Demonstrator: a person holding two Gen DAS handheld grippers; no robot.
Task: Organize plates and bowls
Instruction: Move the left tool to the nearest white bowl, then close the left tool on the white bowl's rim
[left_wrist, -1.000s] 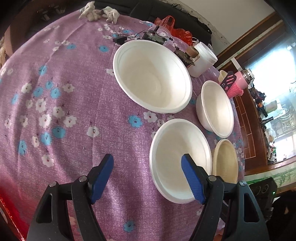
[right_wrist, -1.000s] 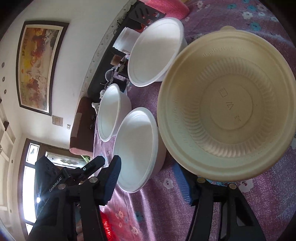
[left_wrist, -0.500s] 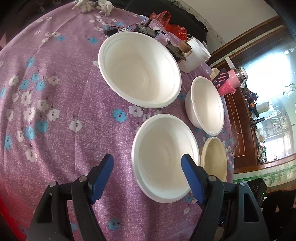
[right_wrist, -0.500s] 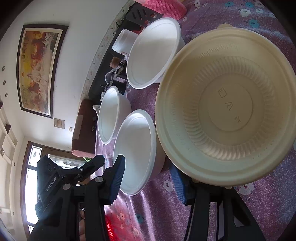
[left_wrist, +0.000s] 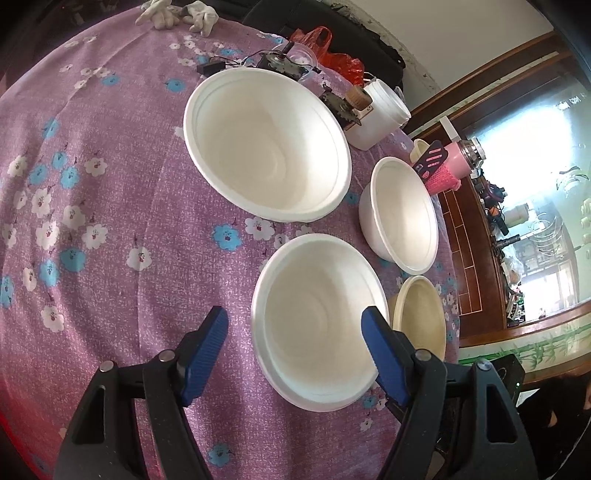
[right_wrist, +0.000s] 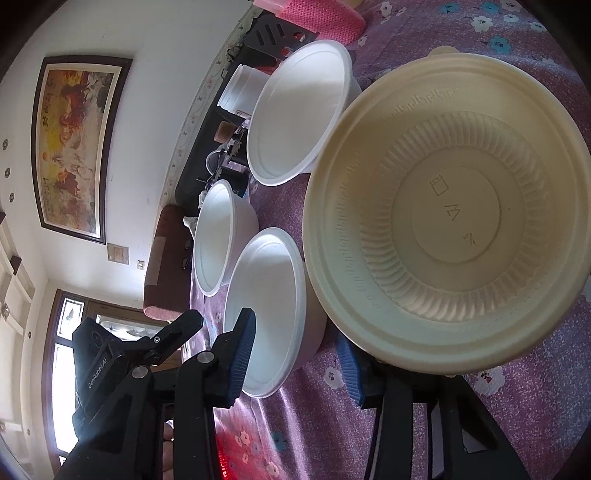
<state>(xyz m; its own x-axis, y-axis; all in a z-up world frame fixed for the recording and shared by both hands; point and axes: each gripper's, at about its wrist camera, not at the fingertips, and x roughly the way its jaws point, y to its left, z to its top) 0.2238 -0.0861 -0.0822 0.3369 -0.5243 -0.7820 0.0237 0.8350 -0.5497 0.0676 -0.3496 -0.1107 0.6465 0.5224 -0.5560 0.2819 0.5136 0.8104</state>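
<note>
We hold our left gripper open above the purple flowered tablecloth, jaws easing inward around the near rim of the nearest white bowl without touching it. Our right gripper is closing, its jaws apart around the near edge of the cream bowl (whether the pads touch the rim, we cannot tell). Two more white bowls stand beyond.
</note>
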